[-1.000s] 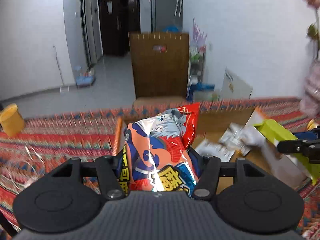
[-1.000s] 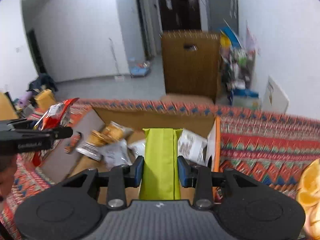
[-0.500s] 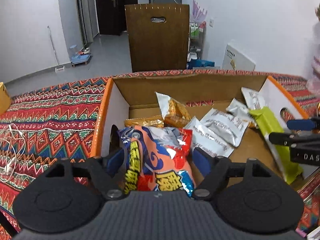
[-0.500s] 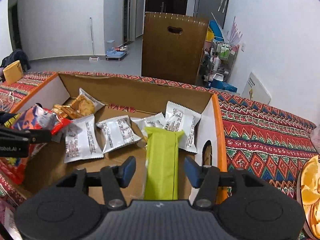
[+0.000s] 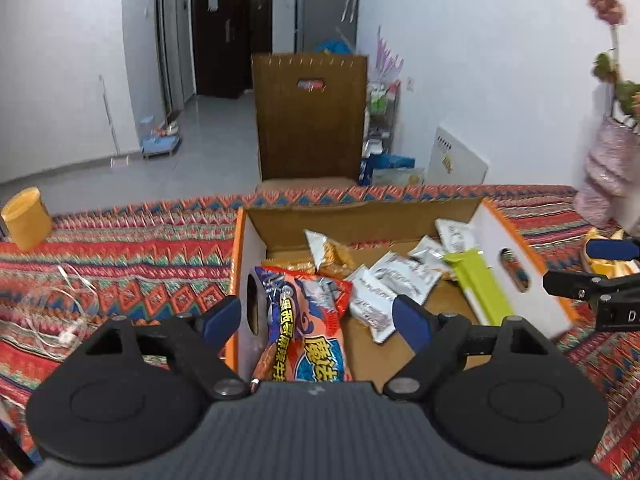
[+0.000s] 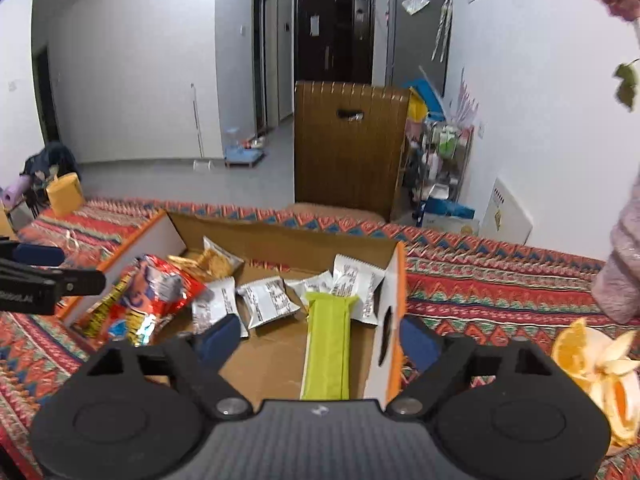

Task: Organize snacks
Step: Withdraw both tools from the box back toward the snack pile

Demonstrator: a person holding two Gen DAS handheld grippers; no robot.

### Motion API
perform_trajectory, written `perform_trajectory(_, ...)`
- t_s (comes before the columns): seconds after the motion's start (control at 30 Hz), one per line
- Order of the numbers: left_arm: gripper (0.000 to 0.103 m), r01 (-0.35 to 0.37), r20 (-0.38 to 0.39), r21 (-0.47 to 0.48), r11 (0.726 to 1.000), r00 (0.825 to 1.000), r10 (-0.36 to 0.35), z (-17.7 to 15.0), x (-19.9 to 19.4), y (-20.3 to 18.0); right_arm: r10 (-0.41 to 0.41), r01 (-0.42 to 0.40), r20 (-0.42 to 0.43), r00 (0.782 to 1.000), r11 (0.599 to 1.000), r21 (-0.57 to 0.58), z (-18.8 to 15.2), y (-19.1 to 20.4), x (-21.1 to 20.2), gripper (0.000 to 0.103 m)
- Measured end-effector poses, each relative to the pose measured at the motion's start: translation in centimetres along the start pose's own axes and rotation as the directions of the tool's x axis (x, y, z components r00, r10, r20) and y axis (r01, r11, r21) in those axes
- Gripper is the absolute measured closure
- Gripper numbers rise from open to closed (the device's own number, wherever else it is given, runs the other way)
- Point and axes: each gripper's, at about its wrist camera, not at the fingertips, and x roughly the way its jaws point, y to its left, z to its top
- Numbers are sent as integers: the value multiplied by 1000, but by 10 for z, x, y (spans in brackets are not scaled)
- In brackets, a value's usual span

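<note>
Both claws wide, holding nothing. Left gripper [image 5: 316,318] above the red chip bag [image 5: 306,332], lower centre of frame, leaning on the box's [image 6: 280,246] left wall. Right gripper [image 6: 320,336] over the green pack [image 6: 326,348], propped on the right wall. Could probably slump or snag a finger pulling out. Versus a second ago: jaws just opened, both snacks let go and dropped in.

The left gripper [image 5: 318,318] points forward and downward, its blue-padded fingers [image 5: 222,317] spread wide; its jaws have just been opening and press on nothing. The right gripper [image 6: 320,338] tilts down alike, fingers [image 6: 418,343] wide apart, jaws also just opened. The two grippers sit side by side.
</note>
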Motion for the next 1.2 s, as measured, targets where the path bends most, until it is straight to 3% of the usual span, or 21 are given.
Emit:
perform_trajectory(0.2,1,30,100,38,999,994,-34,-6,-82,-13,-2,2,80,997,1000,-10,-5,-3,-78,9)
perform_trajectory(0.53,0,12,247,35,999,969,-20,-48,-206,-29,15,0,233,972,998,-67,-50,4,-203,0)
perform_trajectory(0.67,0,17,302,51,999,953,-32,-84,-242,-37,25,4,288,957,995,-98,-80,12,-248,0)
perform_trajectory(0.8,0,-27,372,94,995,928,-10,-134,-270,-41,28,15,340,940,992,-126,-117,21,-280,0)
perform_trajectory(0.93,0,-66,422,69,995,906,31,-186,-291,-42,-38,98,359,932,984,-149,-162,36,-301,0)
perform_trajectory(1.07,0,-87,385,4,996,919,78,-227,-296,-37,-62,125,357,932,980,-154,-211,55,-310,0)
perform_trajectory(1.2,0,-91,317,-54,994,943,104,-263,-291,-35,-32,75,283,959,987,-141,-259,73,-310,0)
